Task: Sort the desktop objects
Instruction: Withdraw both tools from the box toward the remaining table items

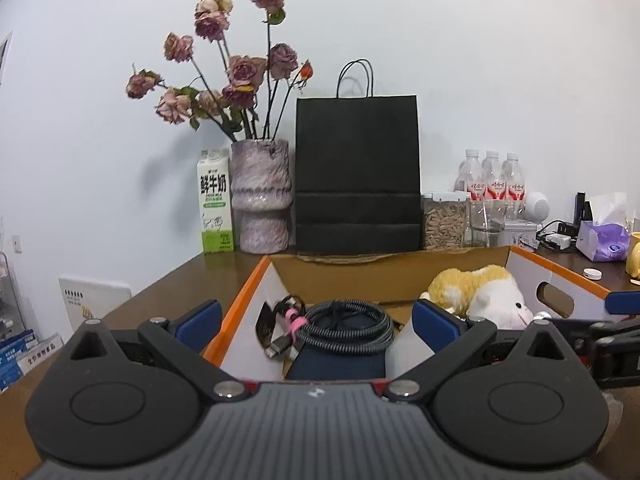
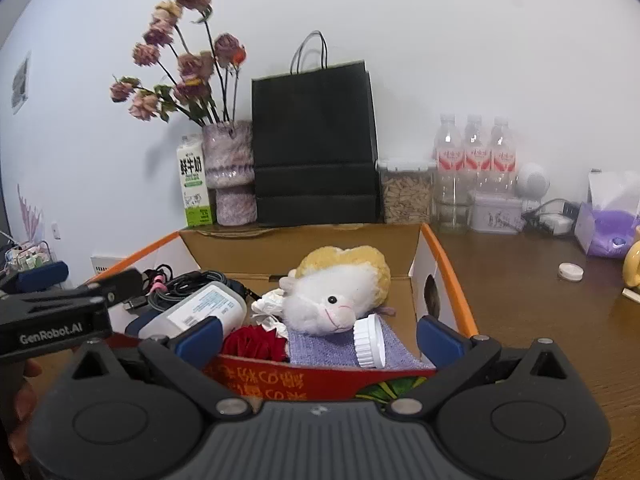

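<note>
An open cardboard box with orange-edged flaps (image 1: 248,284) (image 2: 448,264) sits on the brown desk. Inside lie a coiled grey cable (image 1: 344,322) (image 2: 188,282) on a dark blue item, a yellow-and-white plush sheep (image 1: 492,292) (image 2: 340,284), a white bottle with a label (image 2: 200,312), a white-capped jar (image 2: 370,340) on a purple cloth (image 2: 324,346), a red flower (image 2: 254,342) and crumpled paper. My left gripper (image 1: 318,322) is open and empty over the box's near left part. My right gripper (image 2: 318,336) is open and empty at the box's near edge.
Along the wall stand a milk carton (image 1: 216,204), a vase of dried roses (image 1: 262,196), a black paper bag (image 1: 358,176), a jar of seeds (image 1: 446,222), three water bottles (image 1: 492,180), a tissue pack (image 2: 608,220) and chargers. A white lid (image 2: 571,271) lies on the desk right of the box.
</note>
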A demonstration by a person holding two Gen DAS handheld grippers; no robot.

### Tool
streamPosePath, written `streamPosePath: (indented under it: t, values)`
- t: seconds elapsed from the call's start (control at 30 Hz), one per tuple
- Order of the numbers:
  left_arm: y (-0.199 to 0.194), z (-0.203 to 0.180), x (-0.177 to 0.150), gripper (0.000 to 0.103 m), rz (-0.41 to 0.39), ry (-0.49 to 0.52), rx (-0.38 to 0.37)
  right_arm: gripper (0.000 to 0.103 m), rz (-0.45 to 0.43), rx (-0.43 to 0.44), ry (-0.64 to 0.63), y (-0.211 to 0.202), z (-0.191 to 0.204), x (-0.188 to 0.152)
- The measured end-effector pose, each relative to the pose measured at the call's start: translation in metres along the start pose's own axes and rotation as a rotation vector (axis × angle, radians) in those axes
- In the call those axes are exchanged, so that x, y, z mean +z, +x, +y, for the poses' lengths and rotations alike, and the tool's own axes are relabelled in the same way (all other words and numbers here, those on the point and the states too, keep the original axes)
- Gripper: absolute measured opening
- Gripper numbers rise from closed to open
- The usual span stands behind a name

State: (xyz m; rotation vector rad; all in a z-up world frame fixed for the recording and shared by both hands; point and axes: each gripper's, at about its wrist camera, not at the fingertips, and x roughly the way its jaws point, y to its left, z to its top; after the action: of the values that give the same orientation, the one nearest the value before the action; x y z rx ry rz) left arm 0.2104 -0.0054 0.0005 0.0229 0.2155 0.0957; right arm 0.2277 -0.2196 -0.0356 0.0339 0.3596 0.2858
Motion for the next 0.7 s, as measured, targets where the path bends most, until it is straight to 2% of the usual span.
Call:
streamPosePath:
  t: [0.23,0.43,0.53,0.7]
  values:
    - [-0.013,0.012,-0.006,0.103,0.017,-0.044,0.019,0.103,-0.053,0.027,-0.003,-0.026,0.002,-0.005]
    - [-0.033,0.016,-0.012,0.103,0.044,-0.03,0.009,0.103,-0.032,0.031,-0.006,-0.049,0.007,-0.016]
    - [-0.041,0.015,-0.016,0.103,0.081,-0.007,-0.027,0.103,0.0,0.038,-0.021,-0.059,0.012,-0.023]
    - [-0.053,0.014,-0.023,0.103,0.161,0.026,-0.08,0.103,0.137,0.031,-0.027,-0.06,0.02,-0.04]
